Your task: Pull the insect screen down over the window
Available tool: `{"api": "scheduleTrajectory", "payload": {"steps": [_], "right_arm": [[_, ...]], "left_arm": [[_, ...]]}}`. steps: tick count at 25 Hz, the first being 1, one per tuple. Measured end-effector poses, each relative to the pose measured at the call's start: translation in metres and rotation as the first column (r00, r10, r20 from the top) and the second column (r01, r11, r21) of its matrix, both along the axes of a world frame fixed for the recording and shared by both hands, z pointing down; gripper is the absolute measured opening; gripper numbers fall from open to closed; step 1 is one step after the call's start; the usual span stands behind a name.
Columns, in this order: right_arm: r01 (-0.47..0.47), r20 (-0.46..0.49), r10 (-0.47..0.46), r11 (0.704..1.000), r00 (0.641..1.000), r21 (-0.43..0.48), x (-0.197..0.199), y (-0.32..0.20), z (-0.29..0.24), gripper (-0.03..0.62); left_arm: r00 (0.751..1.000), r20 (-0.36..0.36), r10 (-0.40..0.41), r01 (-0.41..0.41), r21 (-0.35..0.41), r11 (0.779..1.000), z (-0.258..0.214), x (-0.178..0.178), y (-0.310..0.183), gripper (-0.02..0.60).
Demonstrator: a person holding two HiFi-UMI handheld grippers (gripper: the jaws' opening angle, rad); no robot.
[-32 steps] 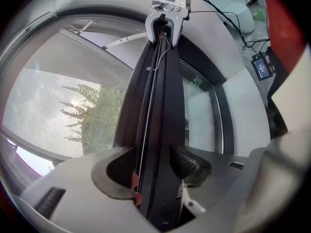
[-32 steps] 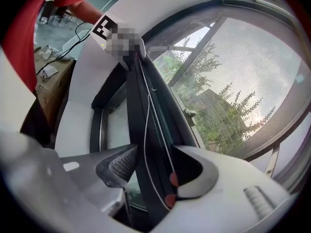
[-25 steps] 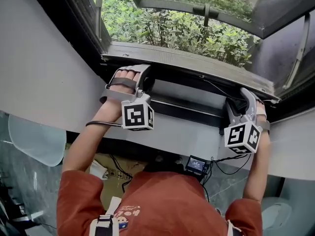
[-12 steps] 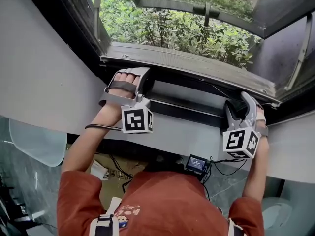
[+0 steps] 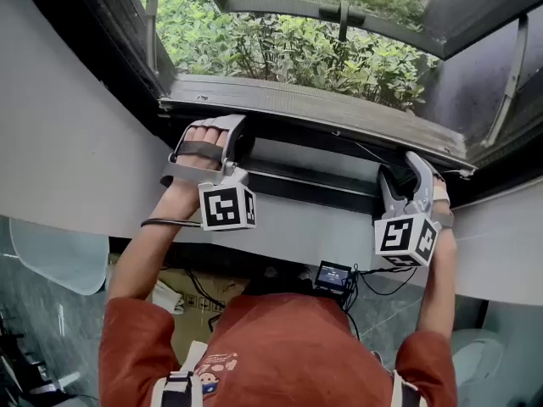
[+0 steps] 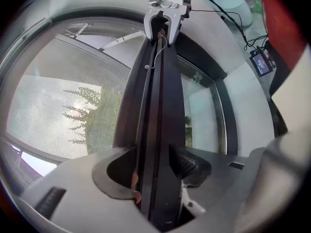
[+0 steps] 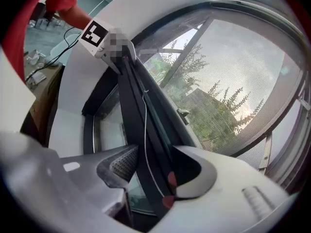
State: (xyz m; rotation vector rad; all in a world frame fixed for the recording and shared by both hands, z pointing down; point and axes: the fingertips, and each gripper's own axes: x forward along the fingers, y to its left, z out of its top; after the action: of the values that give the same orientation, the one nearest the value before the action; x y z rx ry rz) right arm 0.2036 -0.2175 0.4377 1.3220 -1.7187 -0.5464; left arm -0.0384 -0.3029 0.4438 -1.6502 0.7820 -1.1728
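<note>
Since a second ago neither hand has shifted along the bar. The right tongs (image 7: 155, 152) have just been closing slightly, pinching the insect screen's black bar (image 5: 314, 189). The left tongs (image 6: 152, 149) clamp it too, low by the window's bottom edge, with the mesh (image 6: 58, 110) stretched above.
</note>
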Motion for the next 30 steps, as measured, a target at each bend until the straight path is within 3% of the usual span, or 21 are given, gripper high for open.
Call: {"api": "scheduleTrajectory", "payload": {"steps": [9, 15, 18, 30], "right_arm": [[-0.035, -0.003, 0.035, 0.999, 0.999, 0.004, 0.007, -0.007, -0.009, 0.164], [-0.039, -0.168, 0.043, 0.999, 0.985, 0.03, 0.011, -0.011, -0.003, 0.183], [-0.036, -0.202, 0.042, 0.999, 0.979, 0.033, 0.011, -0.01, 0.0, 0.196], [0.037, -0.044, -0.038, 0.999, 0.998, -0.025, 0.003, 0.001, -0.003, 0.203]], "left_arm": [[1.0, -0.021, -0.007, 0.007, 0.004, 1.0, -0.003, 0.005, -0.003, 0.216], [0.999, -0.047, -0.006, 0.007, 0.004, 1.0, -0.002, 0.007, -0.006, 0.216], [0.999, -0.05, 0.004, -0.004, 0.011, 1.0, -0.001, 0.008, -0.005, 0.216], [1.0, -0.027, -0.001, 0.0, -0.016, 1.0, -0.002, 0.004, 0.001, 0.216]]}}
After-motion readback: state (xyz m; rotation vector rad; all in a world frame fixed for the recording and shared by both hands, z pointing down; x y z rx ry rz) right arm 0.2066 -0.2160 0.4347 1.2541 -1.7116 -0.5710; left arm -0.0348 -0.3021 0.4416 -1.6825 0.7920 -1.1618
